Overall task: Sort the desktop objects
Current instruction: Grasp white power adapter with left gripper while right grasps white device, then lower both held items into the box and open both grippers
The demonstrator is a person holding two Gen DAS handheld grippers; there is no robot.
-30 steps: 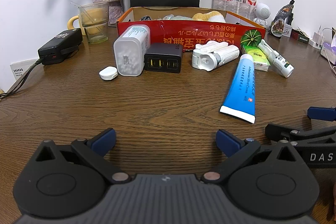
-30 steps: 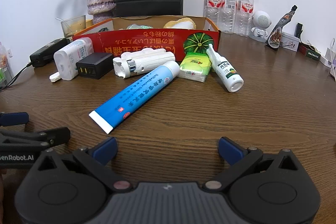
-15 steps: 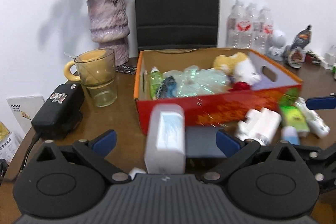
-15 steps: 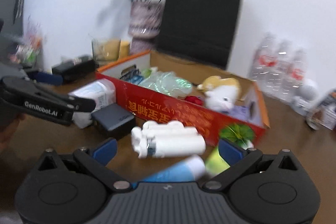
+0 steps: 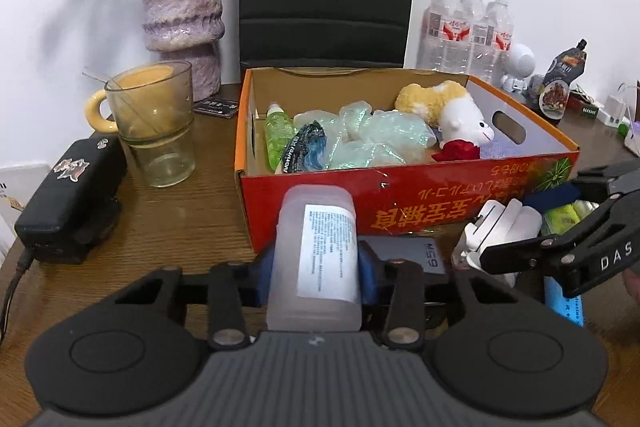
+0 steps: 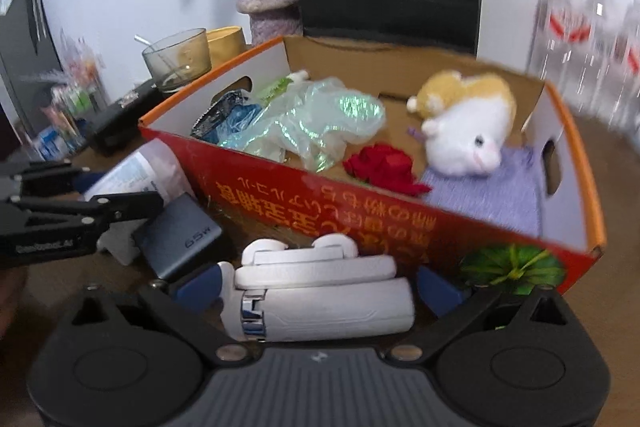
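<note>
— Left gripper [image 5: 316,275]?
— Clenched on the translucent white bottle [image 5: 314,259], just before the red box [image 5: 460,203].
— Right gripper [image 6: 320,291]?
— Jaws spread either side of the white folded device [image 6: 320,299] on the table [image 5: 168,219]; pads not visibly touching.

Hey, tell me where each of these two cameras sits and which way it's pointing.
Left wrist: sits on the left tool, facing the red box and the wall; its blue pads clamp a translucent white container; the right tool shows at right.
Right wrist: sits on the right tool, looking into the box from its right front corner; its pads flank a white device; the left tool shows at left.
Shared: box, plush toy, grey charger, vase.
</note>
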